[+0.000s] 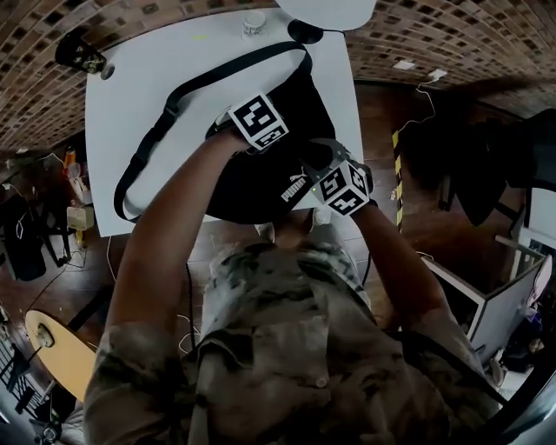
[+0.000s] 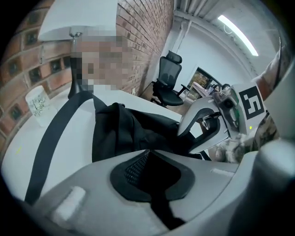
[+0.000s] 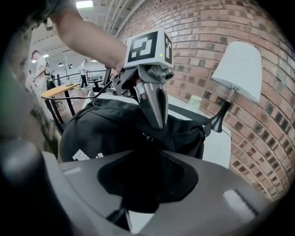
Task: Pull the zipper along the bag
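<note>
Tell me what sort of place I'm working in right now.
Probably an office or lab workspace: brick walls, a white table with a lamp, an office chair beyond it, and people standing farther back.

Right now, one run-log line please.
left gripper: shut on bag | right gripper: shut on bag | zipper tab: not discernible | bag: on white table

Zipper pull: indistinguishable among the black bag (image 3: 115, 129) folds.
Lampshade (image 1: 328, 10): head view's 12 o'clock edge cuts it off.
Cup (image 1: 254, 23): print too small to read.
</note>
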Motion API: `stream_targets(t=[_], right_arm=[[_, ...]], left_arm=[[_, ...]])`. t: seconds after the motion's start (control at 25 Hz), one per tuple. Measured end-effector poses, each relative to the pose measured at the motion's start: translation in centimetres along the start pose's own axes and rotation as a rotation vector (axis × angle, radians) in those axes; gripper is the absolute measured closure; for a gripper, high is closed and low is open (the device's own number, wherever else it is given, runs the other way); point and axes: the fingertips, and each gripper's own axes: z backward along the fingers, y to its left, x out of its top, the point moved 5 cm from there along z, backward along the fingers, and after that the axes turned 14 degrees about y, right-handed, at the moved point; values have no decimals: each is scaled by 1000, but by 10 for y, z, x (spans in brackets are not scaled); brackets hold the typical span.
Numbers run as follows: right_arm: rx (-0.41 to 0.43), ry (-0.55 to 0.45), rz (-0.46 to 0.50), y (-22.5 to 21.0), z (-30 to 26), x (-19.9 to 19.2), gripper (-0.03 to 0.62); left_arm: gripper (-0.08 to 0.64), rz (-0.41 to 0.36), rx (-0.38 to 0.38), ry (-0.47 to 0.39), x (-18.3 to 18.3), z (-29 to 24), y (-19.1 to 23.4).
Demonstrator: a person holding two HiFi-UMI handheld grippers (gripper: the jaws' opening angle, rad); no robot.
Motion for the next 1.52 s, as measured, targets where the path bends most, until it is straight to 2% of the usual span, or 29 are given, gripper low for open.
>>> stream_targets(t=[0.12,0.16,0.24,0.32,0.6,0.88,1.52], right_arm=[[3,23,-16,-1,-7,-3,480],[6,22,-28,-1,-7,-4,493],[12,23,-64,-1,-6,-6,561],[21,25,-101,-1,-4,-8,565],[64,-3,-134,22,3,0,568],[114,-57,-161,47,9,25,568],[275,-129,-54,116,14,65,568]], left_arm=[[558,0,-43,10,1,-6,3],[558,5,-60,13,1,-6,4],[558,14,-87,18,1,-8,6],[558,23,-101,17,3,-10,7],[560,50,-80,-11,5,-12,11],[560,60,-58,-21,7,-14,13],[560,75,-43,-47,8,-14,12]])
